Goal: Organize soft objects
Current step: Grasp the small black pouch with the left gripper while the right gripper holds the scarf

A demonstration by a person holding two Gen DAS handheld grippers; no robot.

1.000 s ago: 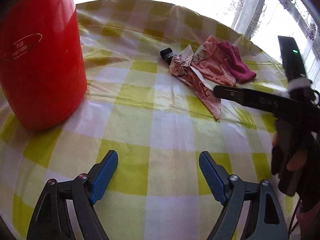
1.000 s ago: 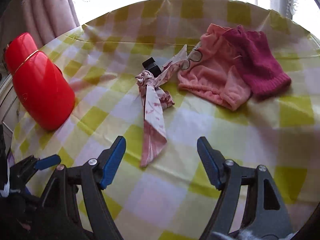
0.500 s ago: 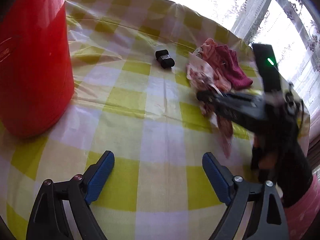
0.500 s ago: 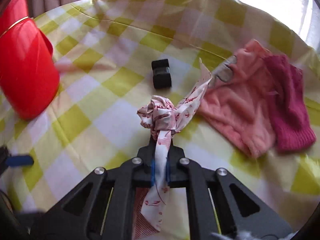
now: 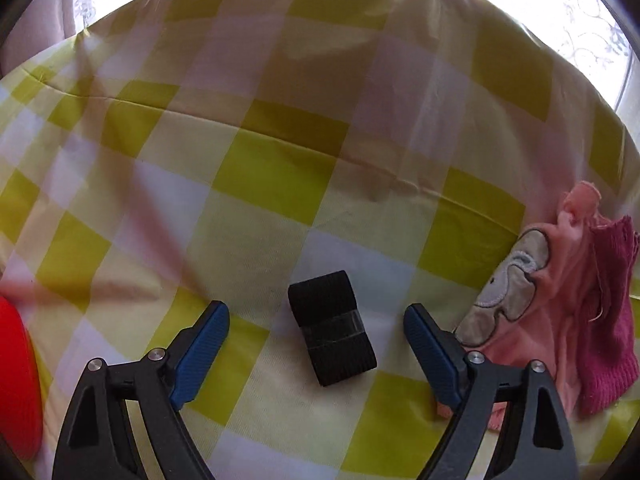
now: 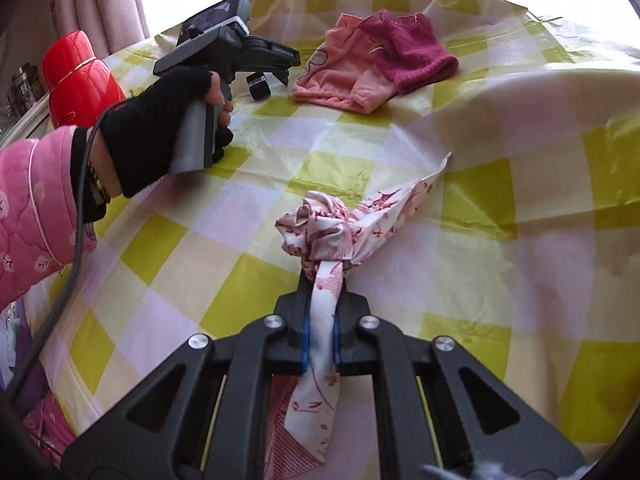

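The right gripper has its jaws clamped together on a thin, silky scarf, white with a dark red print. The scarf is tied into a crumpled knot just ahead of the blue pads; one flat tail runs back between them and another tapers to a point over the worktop, which wears a glossy, creased cloth of yellow-green and white checks.

The left gripper hovers low with its jaws wide apart, their ribbed blue pads on either side of a small black band roll, a flattened loop of ribbed elastic bound with a shiny strip of tape. The roll lies on the cloth, touching neither pad.

Just beside the left gripper's right-hand jaw lies a fuzzy pink fleece garment with a grey, stitched appliqué, and a coarse magenta knit piece overlaps its far side. A smooth red container stands at the worktop's edge.
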